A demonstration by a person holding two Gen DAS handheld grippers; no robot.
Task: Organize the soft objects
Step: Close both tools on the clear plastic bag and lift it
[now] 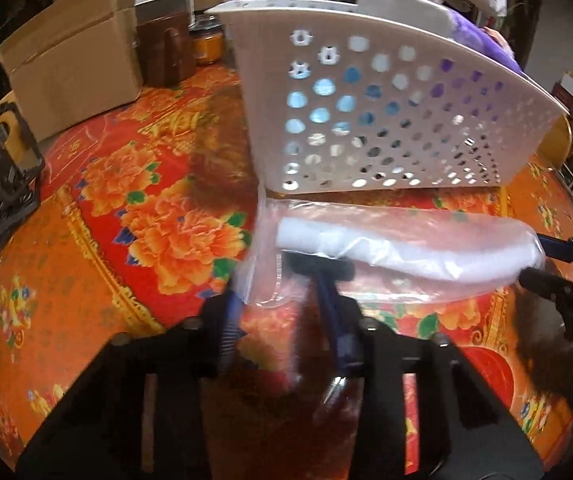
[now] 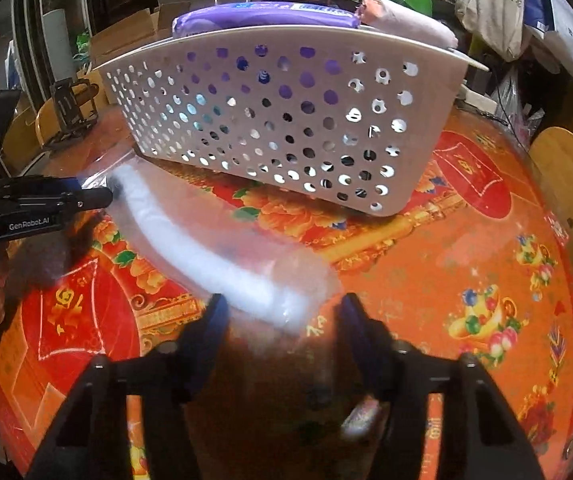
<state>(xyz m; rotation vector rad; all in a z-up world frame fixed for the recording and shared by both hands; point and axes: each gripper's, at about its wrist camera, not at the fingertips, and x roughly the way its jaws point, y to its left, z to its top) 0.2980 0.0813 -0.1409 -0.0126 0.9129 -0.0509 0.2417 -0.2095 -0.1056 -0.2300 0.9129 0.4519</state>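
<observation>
Left fingers [image 1: 286, 280] pinch clear bag [image 1: 406, 240] – right fingers [image 2: 282, 308] straddle it.

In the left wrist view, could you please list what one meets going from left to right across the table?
Black stand → cardboard box → brown jar → white basket → right gripper at the far right edge.
</observation>
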